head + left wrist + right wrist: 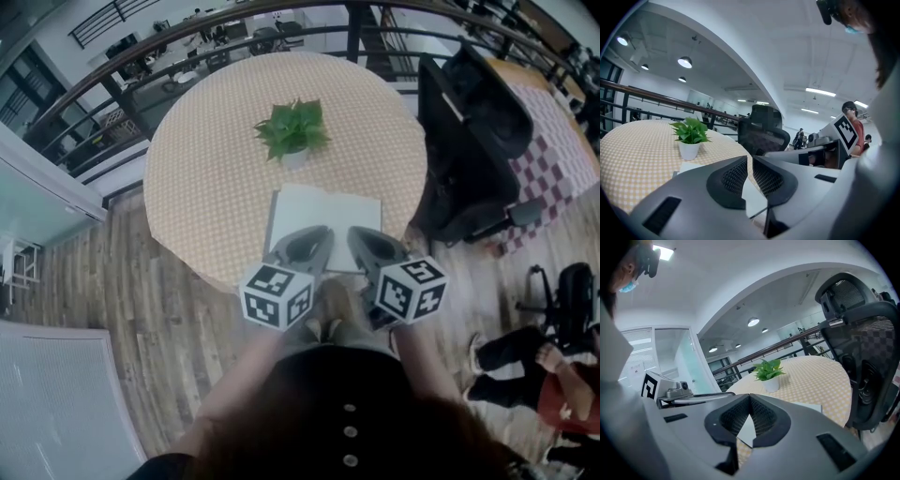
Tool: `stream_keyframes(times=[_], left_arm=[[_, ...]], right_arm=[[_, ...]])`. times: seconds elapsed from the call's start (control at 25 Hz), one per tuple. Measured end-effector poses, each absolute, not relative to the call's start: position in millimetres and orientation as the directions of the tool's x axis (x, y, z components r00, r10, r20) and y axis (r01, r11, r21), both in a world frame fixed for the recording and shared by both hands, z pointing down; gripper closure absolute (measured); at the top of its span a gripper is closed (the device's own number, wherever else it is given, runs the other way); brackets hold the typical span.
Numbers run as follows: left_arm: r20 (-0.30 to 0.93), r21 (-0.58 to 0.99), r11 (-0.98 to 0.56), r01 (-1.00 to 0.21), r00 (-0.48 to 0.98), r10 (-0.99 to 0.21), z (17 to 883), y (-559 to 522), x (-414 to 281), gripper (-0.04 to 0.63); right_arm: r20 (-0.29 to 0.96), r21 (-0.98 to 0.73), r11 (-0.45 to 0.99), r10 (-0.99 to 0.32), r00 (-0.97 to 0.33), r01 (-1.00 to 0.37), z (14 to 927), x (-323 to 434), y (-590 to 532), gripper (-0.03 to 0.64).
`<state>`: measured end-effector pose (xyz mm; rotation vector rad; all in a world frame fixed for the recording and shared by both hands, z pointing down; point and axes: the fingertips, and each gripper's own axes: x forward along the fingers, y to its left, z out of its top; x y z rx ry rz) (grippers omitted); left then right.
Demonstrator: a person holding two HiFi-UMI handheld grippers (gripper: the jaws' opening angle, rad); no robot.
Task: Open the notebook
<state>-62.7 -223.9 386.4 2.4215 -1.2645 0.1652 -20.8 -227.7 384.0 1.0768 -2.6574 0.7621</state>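
Where the right tool [361, 239] overlaps the notebook [319, 206], its corner is hidden.

- The table [206, 187] fills the upper middle of the head view.
- A potted plant [292, 131] stands on it, toward the top.
- The notebook [323, 211] lies on the table just below the plant.
- The left gripper [317, 236] and right gripper [362, 238] sit side by side at the notebook's lower edge.
- A chair [469, 141] stands right of the table.

notebook [323, 217]: white | table [206, 187]: yellow-white check | plant [292, 127]: green | chair [473, 141]: black
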Motion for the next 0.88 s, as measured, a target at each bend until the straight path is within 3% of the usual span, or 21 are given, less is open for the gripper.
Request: stream_keyframes(times=[0.32, 0.88], left_arm=[[0.285, 0.288, -0.520, -0.804, 0.590, -0.755, 388, -222, -60, 0.586], [0.347, 0.304, -0.485, -0.820, 0.569, -0.745, 403, -224, -57, 0.586]], right_arm=[[0.316, -0.382, 0.617, -0.612, -0.725, -0.688, 378, -20, -224, 0.606], [0.336, -0.381, 0.609, -0.610, -0.718, -0.695, 388, -19, -224, 0.606]])
